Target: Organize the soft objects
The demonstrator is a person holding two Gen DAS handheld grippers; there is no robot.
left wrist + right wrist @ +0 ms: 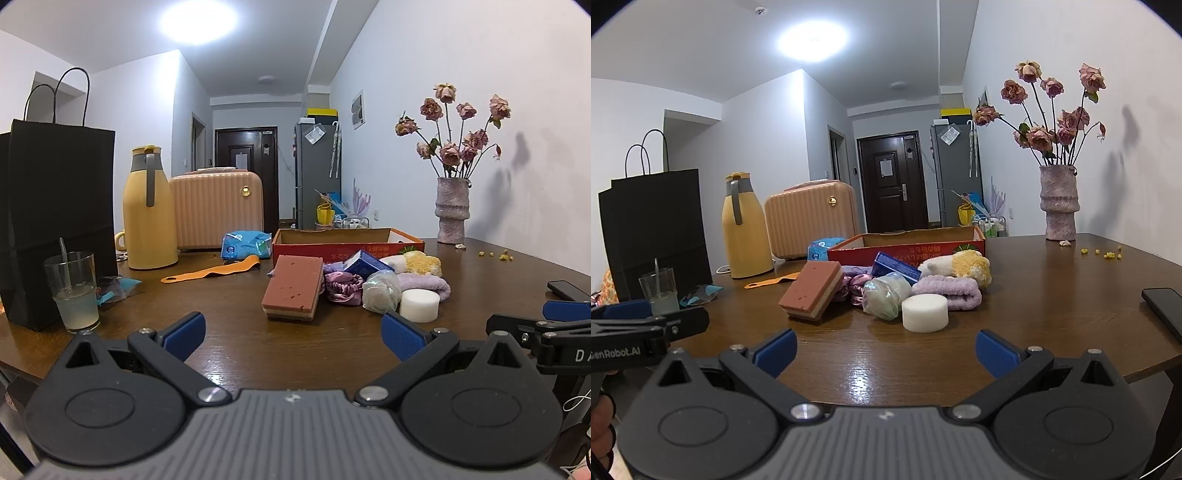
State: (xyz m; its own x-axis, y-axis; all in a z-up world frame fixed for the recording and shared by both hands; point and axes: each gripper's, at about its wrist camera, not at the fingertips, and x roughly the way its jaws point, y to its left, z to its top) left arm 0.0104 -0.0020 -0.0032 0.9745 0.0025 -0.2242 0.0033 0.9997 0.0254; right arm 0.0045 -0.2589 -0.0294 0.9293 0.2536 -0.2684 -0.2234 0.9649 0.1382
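Observation:
A pile of soft things lies mid-table before a red cardboard box (347, 245) (905, 247): a layered brown sponge (293, 286) (812, 290), a white foam puck (419, 304) (925, 312), a lilac towel (428, 284) (947, 290), a purple scrunchie (341, 286) (855, 284), a wrapped pale ball (380, 291) (884, 295), a blue packet (365, 264) (895, 267) and a yellow-white plush (421, 264) (960, 266). My left gripper (293, 338) hovers open in front of the pile with nothing between its fingers. My right gripper (884, 354) is open too, equally bare.
A black paper bag (55, 218) (657, 229), a glass with a straw (74, 291) (659, 290), a yellow jug (147, 210) (744, 229), a peach case (218, 208) (812, 218) and an orange strap (210, 273) stand left. A vase of dried roses (452, 210) (1060, 203) and a dark phone (1165, 306) sit right.

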